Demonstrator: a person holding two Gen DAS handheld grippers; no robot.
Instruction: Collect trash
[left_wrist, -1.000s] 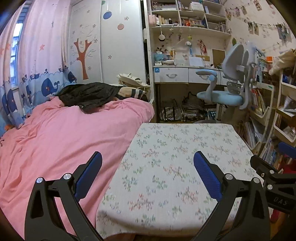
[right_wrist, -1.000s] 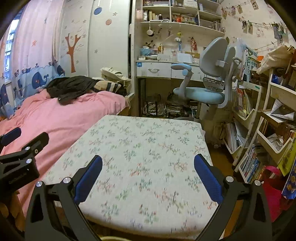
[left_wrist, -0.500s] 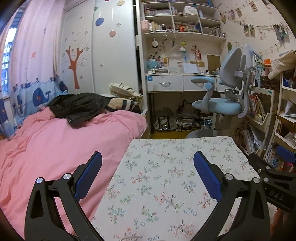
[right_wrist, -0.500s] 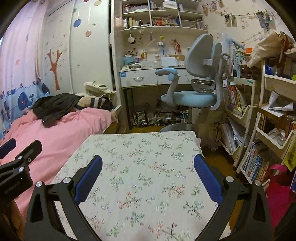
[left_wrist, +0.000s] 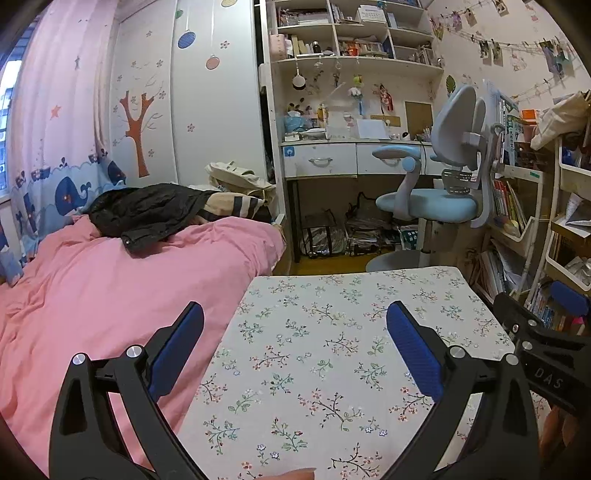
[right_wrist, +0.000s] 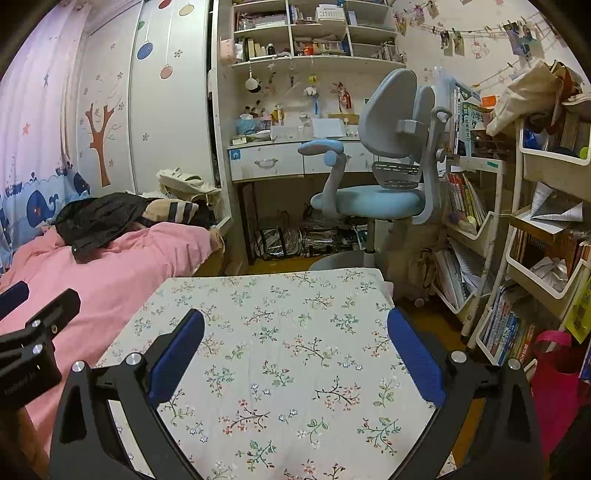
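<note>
Both grippers hang above a table (left_wrist: 343, 332) draped in a floral cloth, and each is spread wide with nothing between its blue pads. Seen from the left wrist, the left gripper (left_wrist: 295, 325) sits over the table's left half, its left finger out over the pink bed (left_wrist: 110, 280) that runs just beside the table. The right gripper (right_wrist: 295, 332) is over the middle of the cloth in its own view; its black frame also shows at the right edge of the left view, and the left gripper's frame shows at the left edge of the right view, so the two are side by side and apart.

No trash can be made out on the cloth in either view; where the task's thing lies cannot be told from these pictures.

A black jacket (left_wrist: 147, 214) lies bunched at the far end of the bed, next to a striped cloth. Beyond the table stand a desk (right_wrist: 273, 162) with drawers and cluttered shelves above it, and a blue-grey chair (right_wrist: 373, 199) in front of it. Bags and papers sit under the desk. White racks of books (right_wrist: 469, 206) line the right wall, and a pink bag (right_wrist: 554, 380) is on the floor near them.
</note>
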